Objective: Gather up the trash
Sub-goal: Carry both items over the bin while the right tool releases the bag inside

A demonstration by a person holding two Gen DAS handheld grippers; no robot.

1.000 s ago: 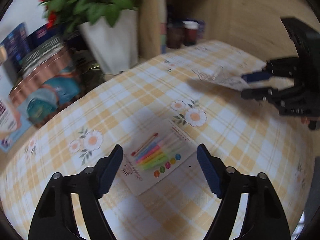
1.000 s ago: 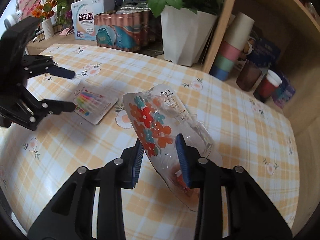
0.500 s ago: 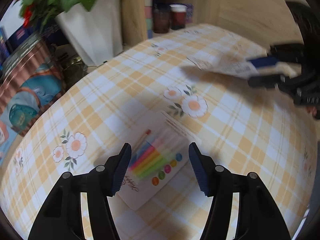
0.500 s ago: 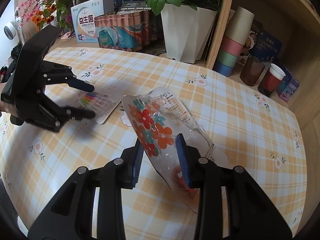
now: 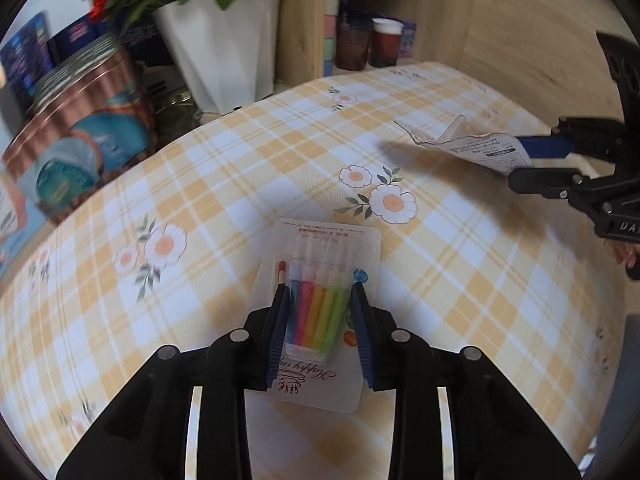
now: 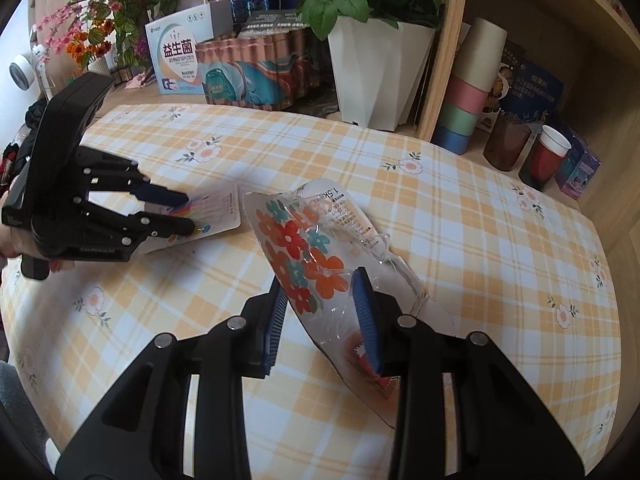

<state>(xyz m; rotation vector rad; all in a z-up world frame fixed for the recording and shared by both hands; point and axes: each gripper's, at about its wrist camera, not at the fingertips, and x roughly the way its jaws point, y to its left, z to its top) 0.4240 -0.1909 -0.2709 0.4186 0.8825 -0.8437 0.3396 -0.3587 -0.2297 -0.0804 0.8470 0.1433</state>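
The jaws of the left gripper (image 5: 320, 280) are closing, with the candle pack (image 5: 320, 308) between them; both blue pads flank the raised blister of coloured candles, and whether they press on it yet cannot be told. The jaws of the right gripper (image 6: 320, 300) are clamped on the flowered plastic bag (image 6: 304, 256), one pad on each side of its crumpled lower part.

The candle pack is a flat white card lying on the checked tablecloth (image 5: 460, 240), its printed end toward the camera. The left gripper points steeply down at it from above. In the right wrist view, the left gripper (image 6: 188, 212) reaches in from the left edge, its fingertips over the card, and part of a hand (image 6: 12, 236) shows behind its body.

The flowered plastic bag is clear, printed with orange and teal flowers, and stands tilted above the cloth, held off the surface by the right gripper. In the left wrist view, the right gripper (image 5: 516, 160) enters from the right edge with the bag's printed edge between its fingers.

Beyond the cloth stand a white plant pot (image 6: 380, 72), a stack of coloured cups (image 6: 468, 92) and a wooden shelf upright (image 6: 444, 44).
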